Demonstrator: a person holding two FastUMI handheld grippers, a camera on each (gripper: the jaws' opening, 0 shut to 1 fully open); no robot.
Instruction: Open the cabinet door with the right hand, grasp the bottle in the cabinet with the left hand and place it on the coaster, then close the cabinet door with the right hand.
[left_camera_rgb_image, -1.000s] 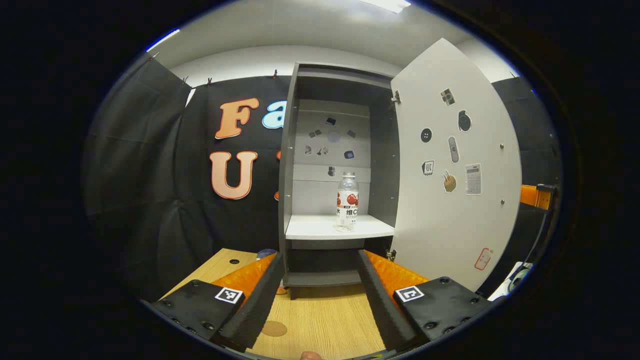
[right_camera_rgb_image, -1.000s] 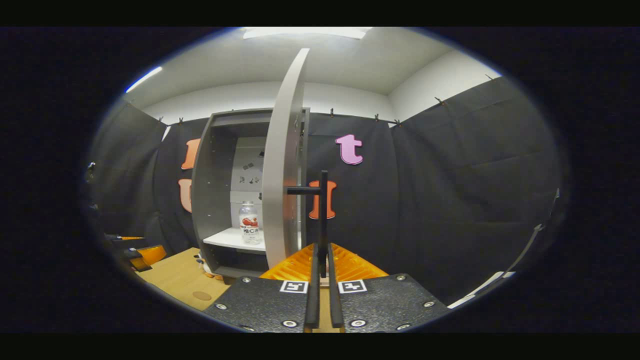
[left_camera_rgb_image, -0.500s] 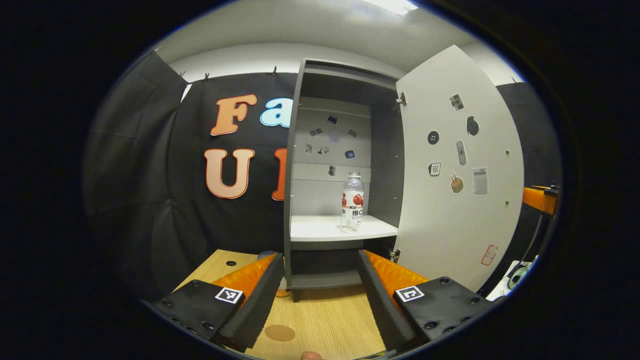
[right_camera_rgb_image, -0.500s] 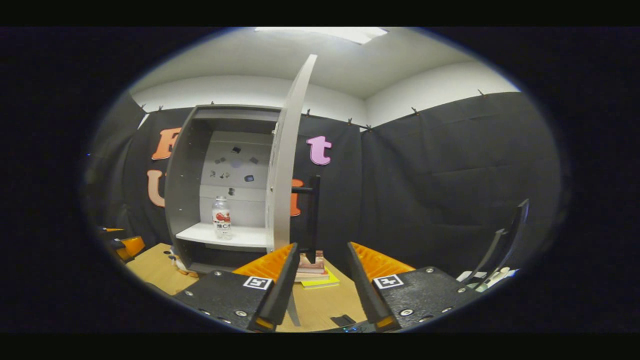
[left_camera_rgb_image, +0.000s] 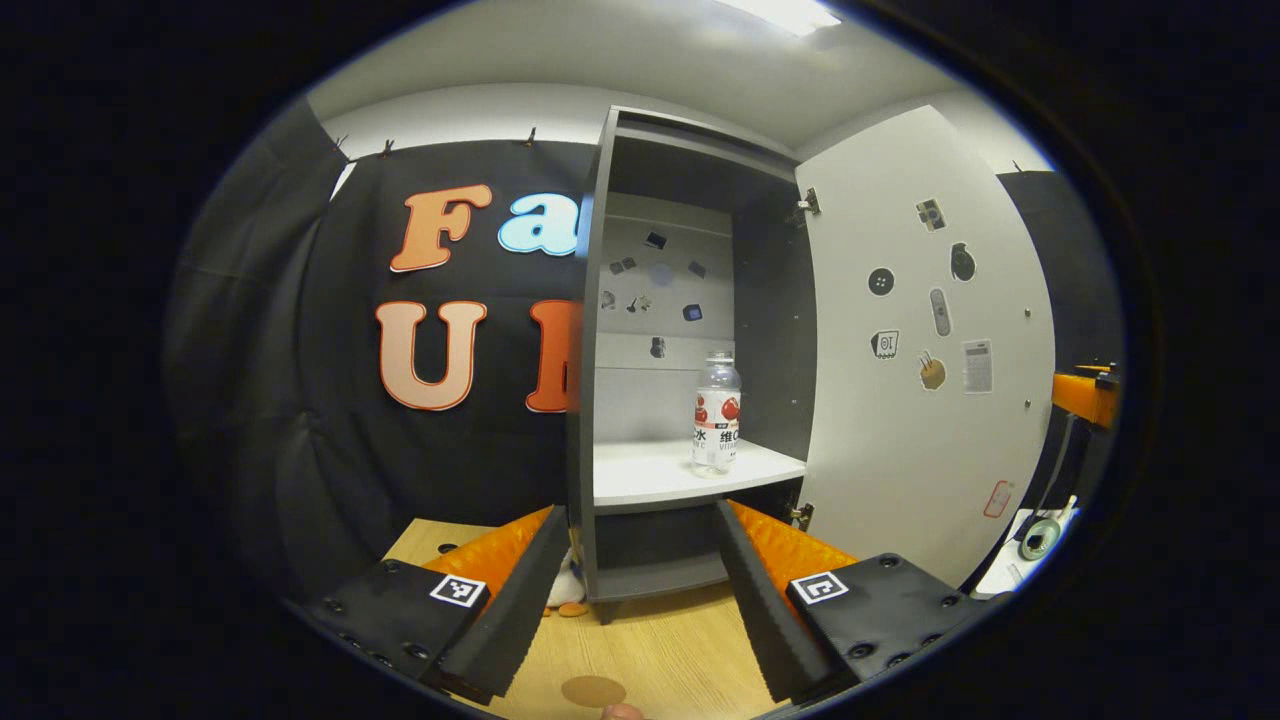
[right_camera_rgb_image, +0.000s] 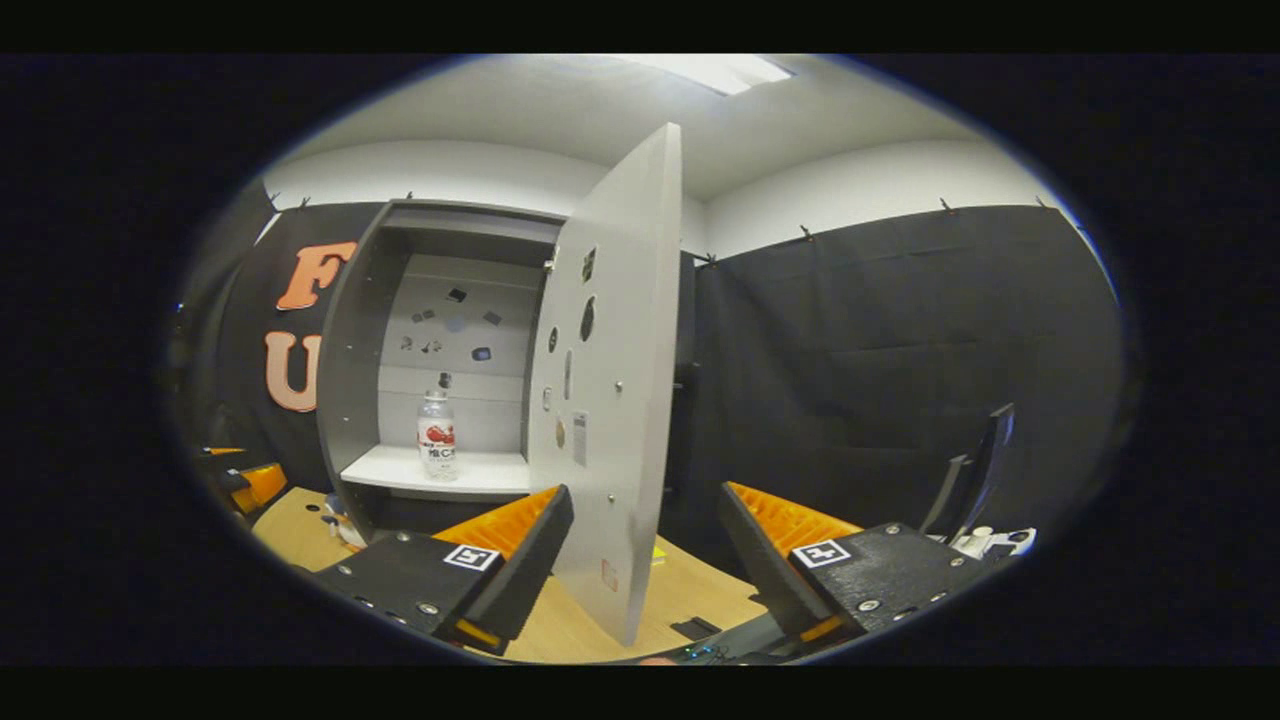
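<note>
The left gripper (left_camera_rgb_image: 634, 590) is spread wide and empty; the right gripper (right_camera_rgb_image: 645, 570) likewise. The bottle (left_camera_rgb_image: 717, 413) stands upright on the shelf (left_camera_rgb_image: 650, 475), ahead of the left gripper, near the cabinet's right wall. Risk: a finger clips that wall or tips the bottle on approach.

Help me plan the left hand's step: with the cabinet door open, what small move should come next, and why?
Probably ease the left gripper forward and up toward the bottle. The cabinet door stands wide open, the bottle stands upright on the shelf with nothing before it, and the gripper is open but short of the shelf.
</note>
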